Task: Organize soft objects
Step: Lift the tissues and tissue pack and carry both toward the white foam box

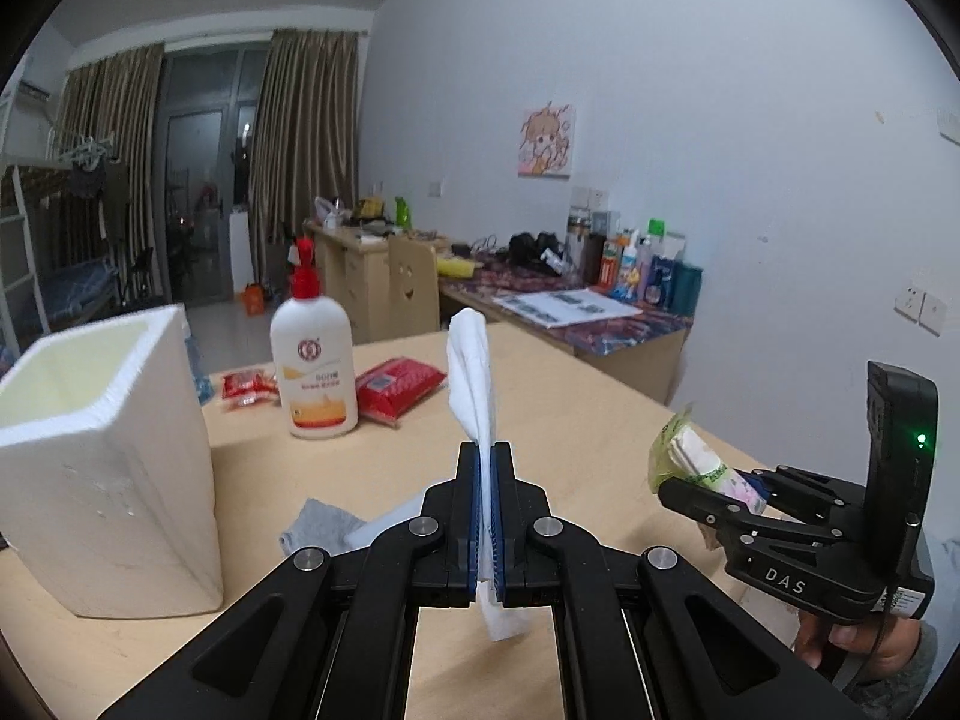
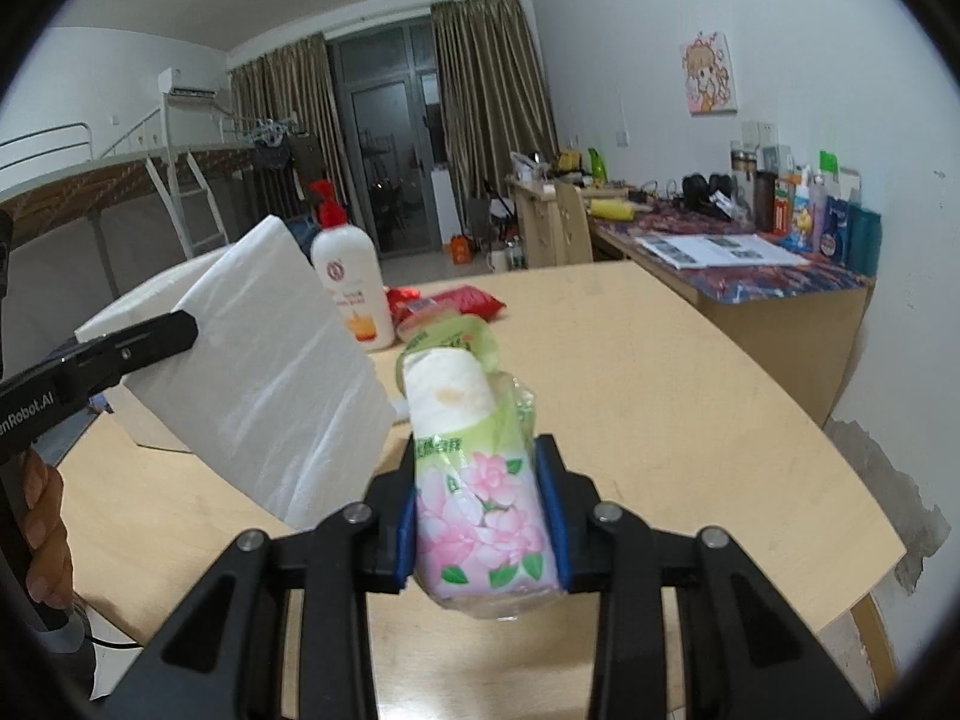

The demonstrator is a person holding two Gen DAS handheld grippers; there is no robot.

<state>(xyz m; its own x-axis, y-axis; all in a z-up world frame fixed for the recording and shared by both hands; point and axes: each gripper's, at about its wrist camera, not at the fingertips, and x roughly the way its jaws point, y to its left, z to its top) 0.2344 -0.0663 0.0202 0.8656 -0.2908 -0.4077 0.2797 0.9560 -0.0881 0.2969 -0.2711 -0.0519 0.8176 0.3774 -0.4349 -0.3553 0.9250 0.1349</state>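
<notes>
With the left gripper [image 1: 486,468] jaws clamped on the tissue [image 1: 471,372] and the right gripper [image 2: 483,492] jaws on the pack [image 2: 474,480], lift both clear of the bench [image 1: 570,396] right of the box [image 1: 102,450], then lower them in.

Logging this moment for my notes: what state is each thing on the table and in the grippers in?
left gripper: shut on white tissue
right gripper: shut on tissue pack, its wrapper open
foam box: upright, open-topped
lotion bottle: upright
red pack: lying flat
</notes>
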